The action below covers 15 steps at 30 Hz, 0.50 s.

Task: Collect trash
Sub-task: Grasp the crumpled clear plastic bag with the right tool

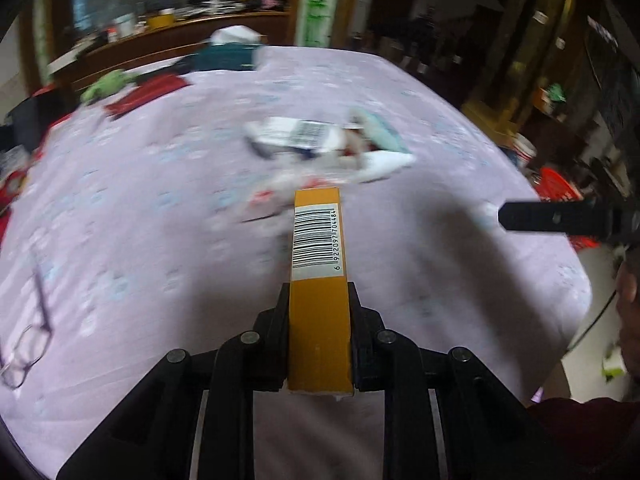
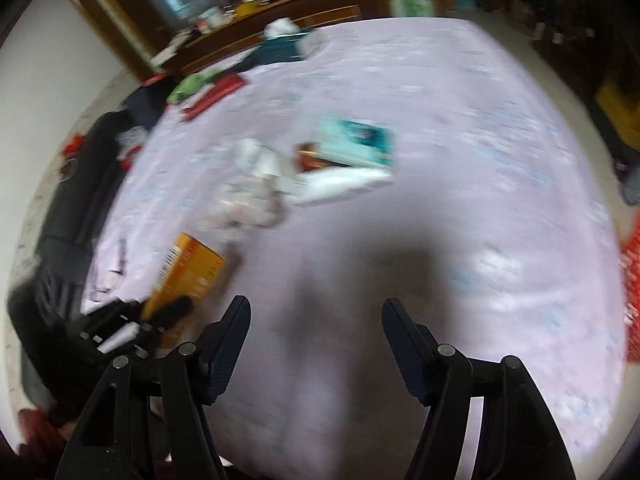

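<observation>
The left gripper (image 1: 319, 292) is held clamped, its two black fingers (image 1: 280, 312) pressed against the long sides of a yellow box (image 1: 318, 280) that juts forward between them. The right gripper (image 2: 316, 320) is held with its jaws spread wide apart and nothing between them. In the left wrist view one right finger is seen entering from the right edge, level and pointing left.

A home bedroom: a bed (image 2: 460, 128) under a lilac sheet, clothes (image 1: 148, 88) scattered, a cluttered wooden shelf (image 1: 180, 32) behind.
</observation>
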Motion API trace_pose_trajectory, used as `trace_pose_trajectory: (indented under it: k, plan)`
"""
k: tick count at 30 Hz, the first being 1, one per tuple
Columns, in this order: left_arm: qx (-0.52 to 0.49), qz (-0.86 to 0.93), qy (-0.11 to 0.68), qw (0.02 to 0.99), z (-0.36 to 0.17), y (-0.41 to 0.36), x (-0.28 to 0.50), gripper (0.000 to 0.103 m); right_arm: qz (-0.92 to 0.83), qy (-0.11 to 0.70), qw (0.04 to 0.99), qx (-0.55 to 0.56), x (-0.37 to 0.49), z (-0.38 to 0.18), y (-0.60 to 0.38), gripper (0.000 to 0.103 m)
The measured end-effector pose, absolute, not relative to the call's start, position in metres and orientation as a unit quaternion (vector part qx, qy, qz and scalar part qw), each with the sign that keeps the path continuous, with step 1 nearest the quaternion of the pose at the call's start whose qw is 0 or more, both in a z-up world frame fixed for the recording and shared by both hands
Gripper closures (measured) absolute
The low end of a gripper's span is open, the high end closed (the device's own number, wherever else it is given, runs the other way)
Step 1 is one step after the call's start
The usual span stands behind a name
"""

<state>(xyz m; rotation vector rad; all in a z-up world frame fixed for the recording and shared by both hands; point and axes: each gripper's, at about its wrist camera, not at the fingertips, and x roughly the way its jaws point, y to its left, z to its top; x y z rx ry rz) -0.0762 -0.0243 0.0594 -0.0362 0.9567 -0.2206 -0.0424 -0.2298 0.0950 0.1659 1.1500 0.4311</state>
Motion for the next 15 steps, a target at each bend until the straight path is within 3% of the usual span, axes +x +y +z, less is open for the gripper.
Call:
trace_pose_trajectory:
  k: [10, 15]
  plan:
    - [-0.030, -0.052, 0.464, 0.884, 0.054, 0.031, -0.090, 0.081, 0.296, 0.516, 0.804, 0.017, 0.021, 0.102, -0.120, 0.035]
    - [-0.037, -0.042, 0.473, 0.879, 0.044, 0.047, -0.090, 0.081, 0.300, 0.530, 0.792, -0.039, 0.043, 0.074, -0.089, 0.035]
